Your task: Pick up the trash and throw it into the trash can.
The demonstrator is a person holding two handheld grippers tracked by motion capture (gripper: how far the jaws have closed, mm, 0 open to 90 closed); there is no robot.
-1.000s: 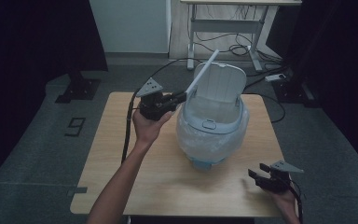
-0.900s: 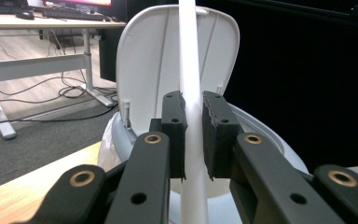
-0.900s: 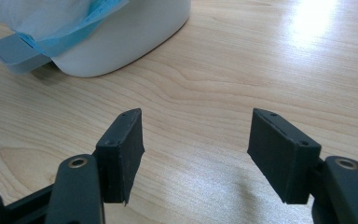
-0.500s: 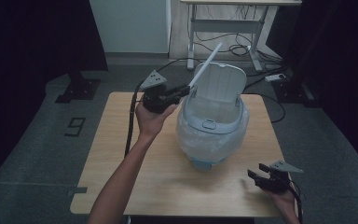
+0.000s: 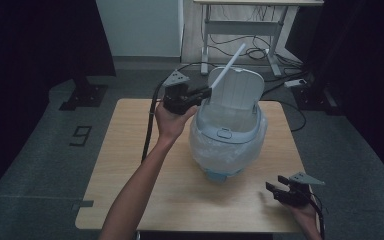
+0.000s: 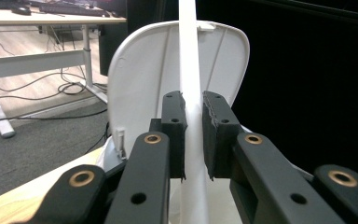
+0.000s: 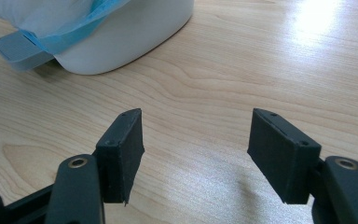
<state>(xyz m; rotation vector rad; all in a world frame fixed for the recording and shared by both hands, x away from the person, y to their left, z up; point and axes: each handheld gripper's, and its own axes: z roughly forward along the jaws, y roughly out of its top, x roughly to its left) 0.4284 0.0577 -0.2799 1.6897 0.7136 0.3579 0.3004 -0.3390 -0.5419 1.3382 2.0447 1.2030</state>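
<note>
A pale blue-white bin [image 5: 227, 145] lined with a clear plastic bag stands mid-table, its lid [image 5: 237, 90] raised upright at the back. My left gripper [image 5: 207, 92] is at the bin's far left rim, shut on a thin white strip [image 5: 230, 65] that slants up over the lid. In the left gripper view the strip [image 6: 189, 46] runs between the jaws of that gripper [image 6: 193, 135], in front of the lid [image 6: 140, 70]. My right gripper [image 5: 271, 189] rests open near the table's front right corner; the right gripper view shows it [image 7: 196, 149] with nothing in it, facing the bin's base [image 7: 135, 37].
The wooden table [image 5: 130, 150] has bare surface left and front of the bin. Behind it on the floor stand a desk frame [image 5: 240, 30], loose cables and a power strip [image 5: 297, 82]. Dark curtains flank both sides.
My left gripper has risen and moved a little farther back and right with the white strip, which now stands steeper. The right gripper has stayed put.
</note>
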